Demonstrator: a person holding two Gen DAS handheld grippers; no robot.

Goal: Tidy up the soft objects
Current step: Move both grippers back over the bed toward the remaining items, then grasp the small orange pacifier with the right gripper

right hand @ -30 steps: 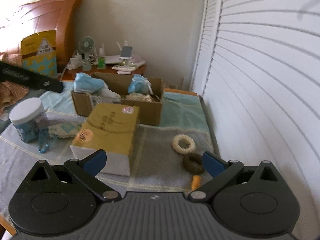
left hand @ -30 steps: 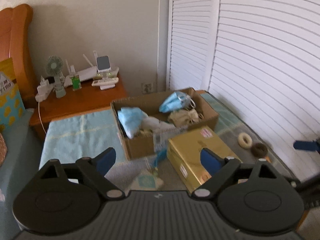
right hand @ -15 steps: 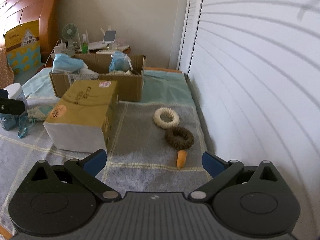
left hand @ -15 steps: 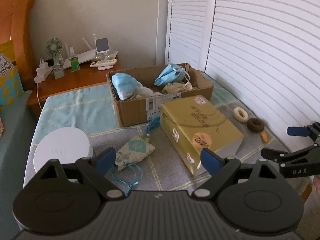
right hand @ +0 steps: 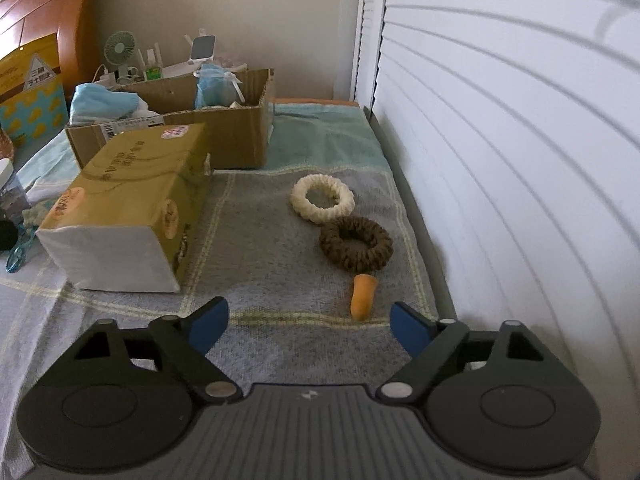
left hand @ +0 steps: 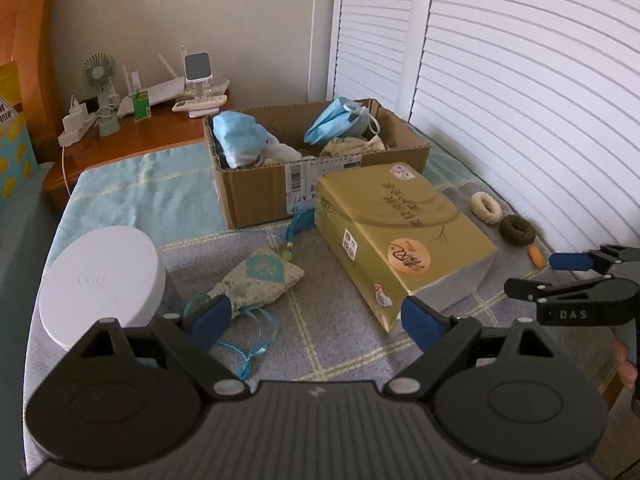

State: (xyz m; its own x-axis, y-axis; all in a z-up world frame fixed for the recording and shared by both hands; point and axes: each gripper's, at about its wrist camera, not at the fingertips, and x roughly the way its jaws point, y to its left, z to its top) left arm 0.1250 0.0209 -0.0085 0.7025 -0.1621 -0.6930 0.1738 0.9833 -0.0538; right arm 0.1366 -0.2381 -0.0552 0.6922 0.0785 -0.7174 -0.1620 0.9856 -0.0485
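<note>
Both grippers lower toward bed since earlier frames; right gripper [right hand: 308, 324] jaws just narrowing, nothing between, small orange foam plug [right hand: 362, 297] just ahead. Left gripper [left hand: 316, 318] jaws wide, empty, near patterned cloth sachet [left hand: 260, 278]. Beyond: brown scrunchie [right hand: 356, 243], cream scrunchie [right hand: 322, 197]. Farthest: open cardboard box [left hand: 260, 196] holding blue masks, likely destination.

A plain beige wall [left hand: 192, 8] closes the far end of the room, and white louvred closet doors [left hand: 520, 80] run down the right side, catching soft daylight. In the corner stands a reddish wooden nightstand [left hand: 152, 140], crowded with a small green desk fan [left hand: 99, 74], a white router [left hand: 154, 94] and a power strip [left hand: 74, 128]. A carved wooden headboard [right hand: 36, 20] rises at the left, beside a bed covered by a grey checked blanket [right hand: 280, 280] and a teal one [left hand: 152, 196].
</note>
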